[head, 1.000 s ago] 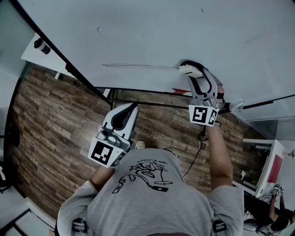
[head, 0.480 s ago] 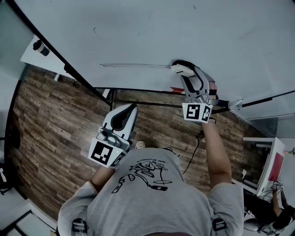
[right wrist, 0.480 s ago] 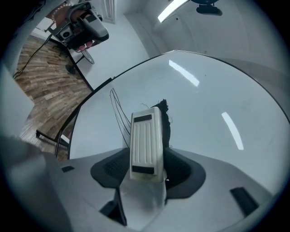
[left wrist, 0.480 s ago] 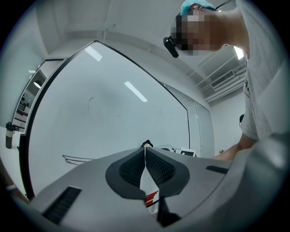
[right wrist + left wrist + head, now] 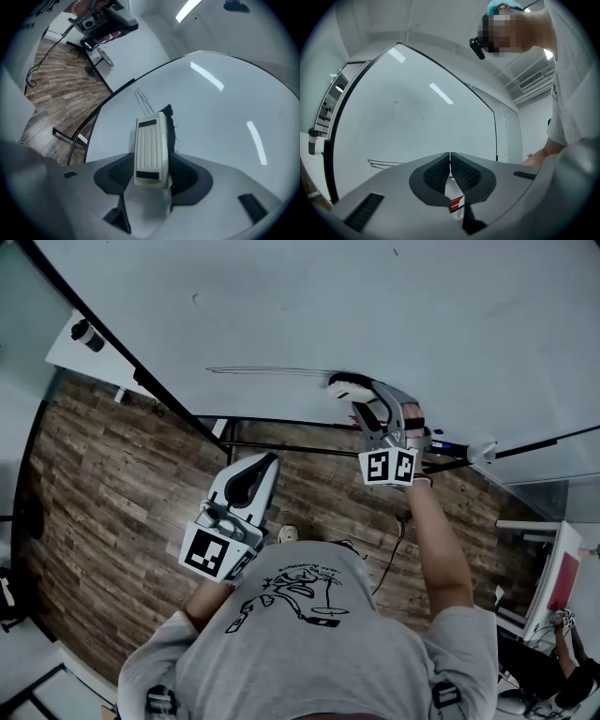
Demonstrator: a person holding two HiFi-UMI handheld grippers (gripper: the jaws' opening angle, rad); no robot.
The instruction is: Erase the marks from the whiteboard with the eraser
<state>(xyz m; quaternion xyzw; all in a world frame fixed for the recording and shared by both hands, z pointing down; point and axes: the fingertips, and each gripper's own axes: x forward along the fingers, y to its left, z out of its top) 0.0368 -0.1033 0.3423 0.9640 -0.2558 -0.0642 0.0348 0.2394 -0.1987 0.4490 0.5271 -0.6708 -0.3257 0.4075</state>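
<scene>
Eraser: the white eraser (image 5: pixel 151 145) sits low on the whiteboard (image 5: pixel 281 306), its dark felt side against the surface, at the right-hand end of the long thin lines.
Right gripper: your right gripper (image 5: pixel 152 176) has its jaws clamped on the eraser's two long sides, and the eraser's body sticks out past the tips toward the board.
Long lines: a bundle of thin horizontal strokes (image 5: pixel 267 370) runs leftward from the eraser's edge. In the right gripper view they start just beyond the eraser's far end, so that stretch looks unwiped.
Other marks: a small faint curved mark (image 5: pixel 196 302) sits higher up and to the left, well apart from the lines. A tiny speck near the top edge of the head view is too small to tell whether it is ink.
Cleaned area: the board to the right of the eraser and above it reads as plain white, with only light reflections.
Progress: judging from this, you are partway through. Most of the line's length and the curved mark are left to do.
Left gripper: your left gripper (image 5: pixel 258 470) has its jaws shut with nothing between them. It hangs low in front of your body, away from the board.
Surroundings: wood-plank floor (image 5: pixel 103 493) lies below the board's lower edge.
</scene>
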